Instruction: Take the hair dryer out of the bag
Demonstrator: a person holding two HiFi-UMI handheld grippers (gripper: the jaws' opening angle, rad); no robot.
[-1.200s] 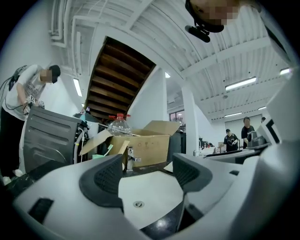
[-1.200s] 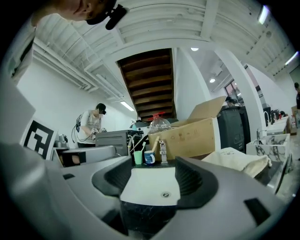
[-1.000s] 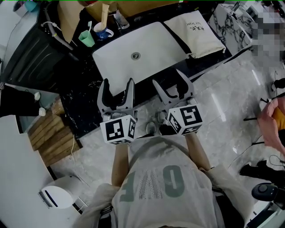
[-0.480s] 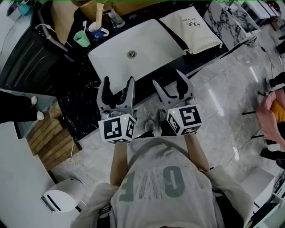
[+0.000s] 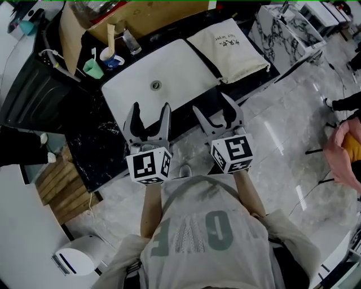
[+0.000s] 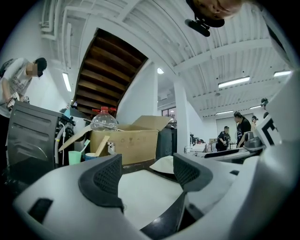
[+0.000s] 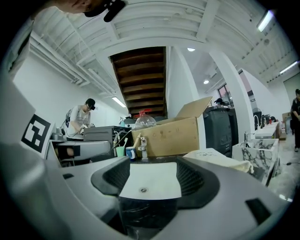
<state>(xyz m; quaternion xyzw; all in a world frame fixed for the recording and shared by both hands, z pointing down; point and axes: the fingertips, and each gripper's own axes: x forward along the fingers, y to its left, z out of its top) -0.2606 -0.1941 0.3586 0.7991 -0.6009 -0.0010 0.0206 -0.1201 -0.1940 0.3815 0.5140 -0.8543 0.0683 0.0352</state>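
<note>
Both forearms reach forward side by side; the left tongs (image 5: 148, 117) and the right tongs (image 5: 218, 110) gape wide, empty.

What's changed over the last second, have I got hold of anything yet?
Nothing was grasped. In the head view the sink and the bag beside it have slid down and left, so the viewpoint shifted. The left claw and right claw stay open and empty; the bag lies untouched.

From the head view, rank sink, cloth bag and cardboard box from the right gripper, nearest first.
1. Sink, straight ahead of the right gripper.
2. Cloth bag, ahead to the right.
3. Cardboard box, at the back.
</note>
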